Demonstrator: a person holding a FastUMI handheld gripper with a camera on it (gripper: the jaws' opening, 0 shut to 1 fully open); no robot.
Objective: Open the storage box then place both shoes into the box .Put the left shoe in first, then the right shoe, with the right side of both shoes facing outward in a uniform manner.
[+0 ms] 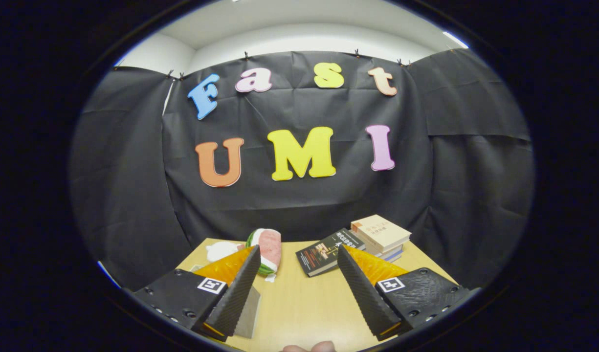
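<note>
Fingers spread, empty, over table; one dark book ahead.

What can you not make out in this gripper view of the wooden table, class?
- White soft object: partly behind one finger.
- Pink-and-green plush toy: its shape is unclear.
- Black paperback book: a corner hidden by the other finger.
- The open gripper holds nothing.

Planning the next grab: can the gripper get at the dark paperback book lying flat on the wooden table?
Probably yes. The gripper is open with nothing between its fingers, and bare wooden table leads to the dark paperback book just beyond the fingertips.
</note>
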